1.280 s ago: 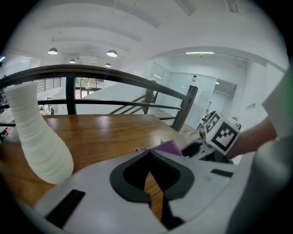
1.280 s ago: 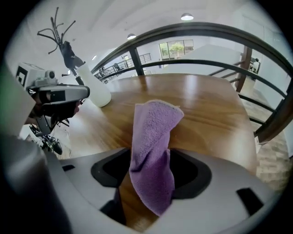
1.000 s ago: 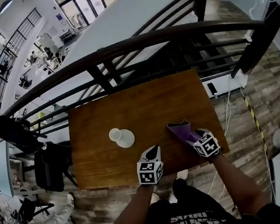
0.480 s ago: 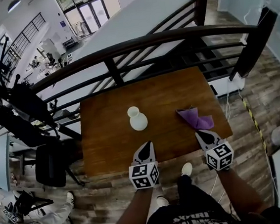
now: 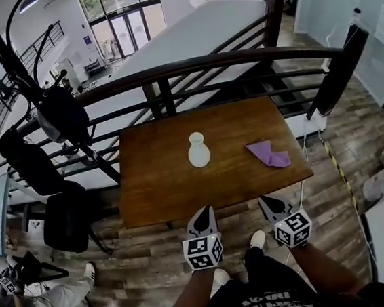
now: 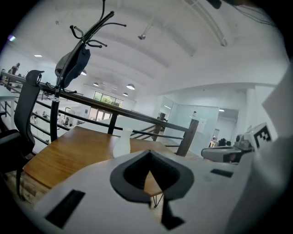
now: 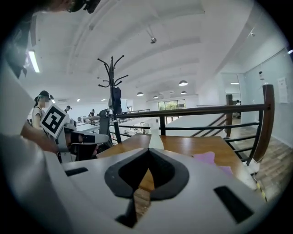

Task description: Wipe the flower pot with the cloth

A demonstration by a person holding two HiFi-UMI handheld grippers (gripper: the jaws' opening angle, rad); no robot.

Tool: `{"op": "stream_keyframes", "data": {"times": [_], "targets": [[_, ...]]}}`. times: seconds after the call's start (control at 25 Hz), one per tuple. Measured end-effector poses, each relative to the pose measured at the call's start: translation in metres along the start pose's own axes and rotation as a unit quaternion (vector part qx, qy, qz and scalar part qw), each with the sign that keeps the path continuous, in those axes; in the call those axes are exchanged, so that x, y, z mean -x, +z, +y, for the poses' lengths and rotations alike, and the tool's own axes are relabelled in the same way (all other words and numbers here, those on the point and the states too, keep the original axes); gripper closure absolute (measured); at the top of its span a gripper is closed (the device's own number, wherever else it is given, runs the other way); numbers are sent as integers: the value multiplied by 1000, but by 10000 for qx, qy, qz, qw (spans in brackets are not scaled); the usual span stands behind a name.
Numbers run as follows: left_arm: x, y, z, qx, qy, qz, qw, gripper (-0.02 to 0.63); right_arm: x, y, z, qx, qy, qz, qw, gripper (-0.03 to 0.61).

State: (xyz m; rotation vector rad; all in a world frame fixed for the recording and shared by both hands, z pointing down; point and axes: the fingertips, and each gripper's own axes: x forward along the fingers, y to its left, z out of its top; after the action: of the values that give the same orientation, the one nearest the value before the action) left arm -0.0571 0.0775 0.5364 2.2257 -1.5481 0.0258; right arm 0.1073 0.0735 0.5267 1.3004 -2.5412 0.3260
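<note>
A small white flower pot (image 5: 198, 150) stands upright near the middle of the brown wooden table (image 5: 162, 193). The purple cloth (image 5: 268, 153) lies crumpled on the table's right part, with nothing touching it. Both grippers hang in front of the table's near edge, off the tabletop. My left gripper (image 5: 201, 216) is shut and empty; the pot (image 6: 122, 142) shows beyond its tips (image 6: 149, 155). My right gripper (image 5: 271, 204) is shut and empty too. Past its tips (image 7: 149, 151) I see the pot (image 7: 155, 139) and the cloth (image 7: 208, 157).
A dark metal railing (image 5: 203, 66) runs along the table's far side, with a post (image 5: 336, 66) at the right. An office chair (image 5: 66, 220) and a coat rack (image 5: 26, 64) stand to the left. Wooden floor (image 5: 343, 161) surrounds the table.
The right gripper let go of the purple cloth and shut. Both grippers drew back off the table toward the person; the cloth stays on the tabletop.
</note>
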Motion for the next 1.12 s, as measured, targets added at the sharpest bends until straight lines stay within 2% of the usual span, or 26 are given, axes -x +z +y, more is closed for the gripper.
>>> {"op": "stream_keyframes", "data": {"times": [0.16, 0.4, 0.72, 1.12], "targets": [[18, -6, -9, 8, -113, 2, 9999, 614, 12, -6, 21, -13, 11, 25, 10000, 580], [22, -8, -34, -83, -165, 11, 9998, 614, 27, -11, 28, 167, 123, 48, 9998, 580], [14, -20, -66, -282, -130, 161, 9994, 614, 41, -13, 1, 162, 196, -23, 9997, 580], [17, -30, -76, -459, 14, 366, 9983, 614, 51, -19, -11, -59, 287, -138, 9995, 580]]}}
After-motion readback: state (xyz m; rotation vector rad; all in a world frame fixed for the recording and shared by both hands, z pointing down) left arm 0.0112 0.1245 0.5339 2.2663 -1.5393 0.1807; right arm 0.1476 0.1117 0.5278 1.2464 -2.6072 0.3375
